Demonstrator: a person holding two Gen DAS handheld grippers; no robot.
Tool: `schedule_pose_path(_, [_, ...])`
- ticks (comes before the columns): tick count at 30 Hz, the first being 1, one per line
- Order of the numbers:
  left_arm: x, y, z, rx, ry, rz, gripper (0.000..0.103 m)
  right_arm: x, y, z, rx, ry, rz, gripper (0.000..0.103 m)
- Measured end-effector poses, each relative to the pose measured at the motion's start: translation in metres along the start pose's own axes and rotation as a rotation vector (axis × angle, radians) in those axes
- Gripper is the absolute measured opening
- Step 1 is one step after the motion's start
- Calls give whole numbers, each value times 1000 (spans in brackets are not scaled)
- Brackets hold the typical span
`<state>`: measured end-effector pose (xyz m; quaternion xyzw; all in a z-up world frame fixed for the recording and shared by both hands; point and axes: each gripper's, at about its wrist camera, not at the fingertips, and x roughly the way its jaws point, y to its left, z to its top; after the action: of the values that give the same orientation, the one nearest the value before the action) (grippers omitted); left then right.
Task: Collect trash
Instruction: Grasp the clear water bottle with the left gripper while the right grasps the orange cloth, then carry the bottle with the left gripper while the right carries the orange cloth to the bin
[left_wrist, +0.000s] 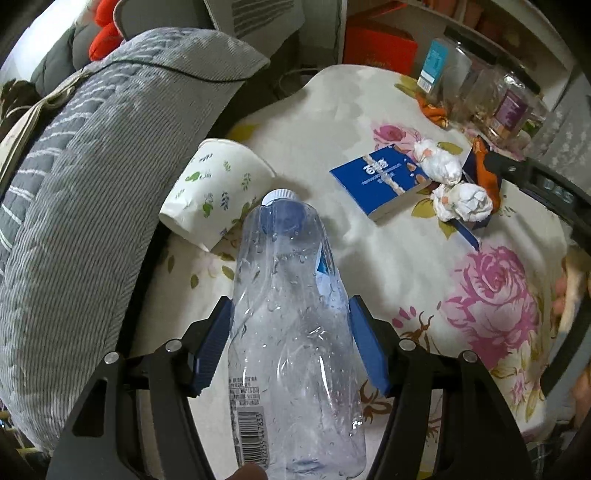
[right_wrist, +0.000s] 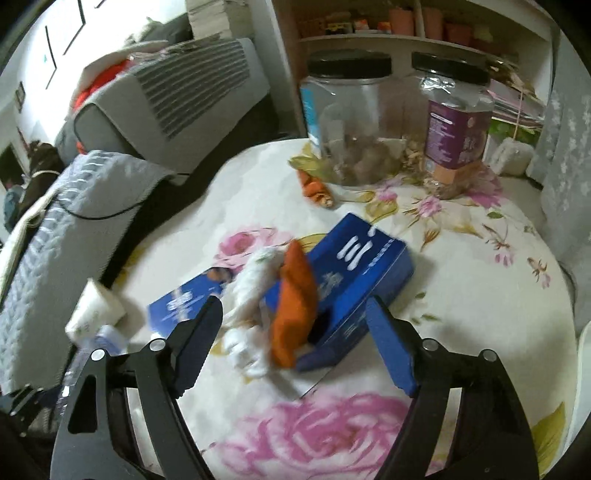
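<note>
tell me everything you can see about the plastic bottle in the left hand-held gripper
The plastic bottle is clear, thin and crumpled, with water droplets inside, a white screw cap, a blue label scrap and a barcode strip near its base. It points away from the camera, cap toward the paper cup, above the floral tablecloth. The left hand-held gripper is shut on its dented middle, a blue pad pressing each side.

We see a crushed clear plastic bottle (left_wrist: 291, 332), white-capped and beaded with droplets, pointing cap-first at a floral paper cup (left_wrist: 218, 192) tipped on its side. Further right lie two crumpled white tissue wads (left_wrist: 452, 182), a flat blue packet (left_wrist: 384, 181) and what may be an orange wrapper (right_wrist: 291, 310) draped over a blue box (right_wrist: 354, 273)
</note>
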<state>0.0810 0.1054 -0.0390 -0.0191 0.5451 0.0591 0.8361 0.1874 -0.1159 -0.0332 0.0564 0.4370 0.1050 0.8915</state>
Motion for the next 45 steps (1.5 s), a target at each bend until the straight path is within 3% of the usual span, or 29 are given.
schedule_pose_path(2, [2, -3, 2, 4, -1, -3, 63, 8, -2, 0, -3, 17, -12, 67])
schedule_pose_path(4, [4, -6, 3, 8, -4, 0, 63, 16, -1, -2, -29, 31, -30, 51])
schedule_pose_path(5, [5, -7, 3, 10, -5, 2, 63, 20, 1, -3, -53, 38, -45, 49])
schedule_pose_path(6, [6, -7, 4, 12, -8, 3, 63, 21, 3, -4, -73, 37, -58, 41])
schedule_pose_path(7, [6, -8, 4, 13, -12, 4, 63, 22, 4, -4, -92, 31, -59, 26])
schedule_pose_path(9, [6, -9, 5, 14, -23, 5, 63, 21, 6, -4, -92, 34, -36, 22])
schedule_pose_path(15, [-4, -10, 10, -2, -74, -5, 63, 10, 5, -3, -59, 26, 11, 19])
schedule_pose_path(28, [-38, -41, 20, 40, -228, -14, 63, -47, -4, 0, -38, -75, 11, 19])
schedule_pose_path(45, [-61, -96, 20, 104, -308, -63, 63, -105, -37, -20, -34, -141, -34, 19])
